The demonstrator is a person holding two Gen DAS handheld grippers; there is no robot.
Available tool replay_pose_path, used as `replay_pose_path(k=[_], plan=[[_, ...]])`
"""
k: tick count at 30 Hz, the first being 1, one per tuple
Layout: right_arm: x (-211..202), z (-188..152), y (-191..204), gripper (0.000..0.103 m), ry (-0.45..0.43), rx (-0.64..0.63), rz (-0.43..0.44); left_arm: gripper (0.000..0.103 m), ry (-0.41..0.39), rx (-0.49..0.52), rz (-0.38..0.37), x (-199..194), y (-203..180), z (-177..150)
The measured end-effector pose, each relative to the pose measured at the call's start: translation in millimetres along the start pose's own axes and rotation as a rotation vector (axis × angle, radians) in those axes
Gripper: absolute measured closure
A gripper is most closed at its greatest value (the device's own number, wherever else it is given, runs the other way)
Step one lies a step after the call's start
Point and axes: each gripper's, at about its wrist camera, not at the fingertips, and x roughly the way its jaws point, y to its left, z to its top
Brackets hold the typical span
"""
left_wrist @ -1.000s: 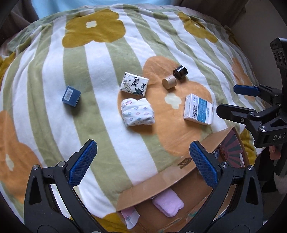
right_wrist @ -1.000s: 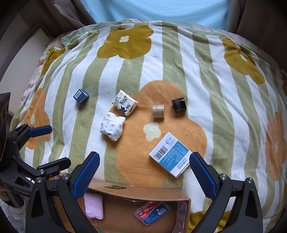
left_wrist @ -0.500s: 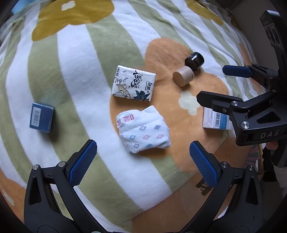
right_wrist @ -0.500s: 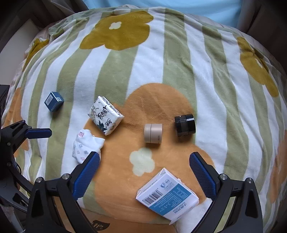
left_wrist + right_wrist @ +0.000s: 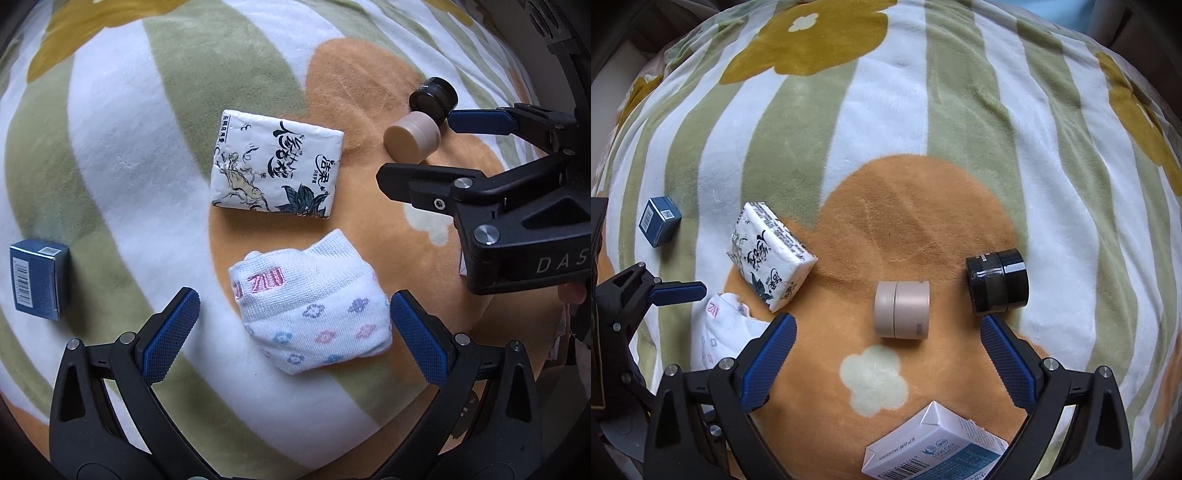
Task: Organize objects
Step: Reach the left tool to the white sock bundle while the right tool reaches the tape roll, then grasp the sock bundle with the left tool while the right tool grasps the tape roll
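My left gripper (image 5: 293,336) is open, its fingers either side of a folded white sock bundle (image 5: 312,306) with pastel marks, close above it. A tissue pack (image 5: 275,170) lies just beyond. My right gripper (image 5: 886,363) is open, low over the blanket, just short of a beige jar (image 5: 902,309) lying on its side. A black jar (image 5: 997,282) lies right of it. A white and blue box (image 5: 934,450) sits between the right gripper's arms. The right gripper also shows in the left wrist view (image 5: 436,147), beside the jars.
A small dark blue box (image 5: 38,278) lies at the far left, also in the right wrist view (image 5: 659,220). Everything rests on a striped flowered blanket (image 5: 923,110) over a bed.
Both grippers have moved forward and down toward the objects. The cardboard box at the near edge has dropped out of view. Both stay open.
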Motion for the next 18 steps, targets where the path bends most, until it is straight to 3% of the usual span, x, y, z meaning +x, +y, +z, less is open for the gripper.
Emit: replay_pose_path(k=[5, 9, 18], plan=[[7, -3, -1, 0.011, 0.016, -0.004, -0.025, 0.000, -0.001, -0.024, -0.013, 5, 3, 1], [9, -7, -2, 0.022, 0.026, -0.004, -0.021, 0.001, -0.013, -0.021, -0.010, 5, 1, 1], [9, -14, -7, 0.051, 0.039, 0.003, -0.045, 0.028, -0.032, 0.023, -0.033, 3, -11, 5]])
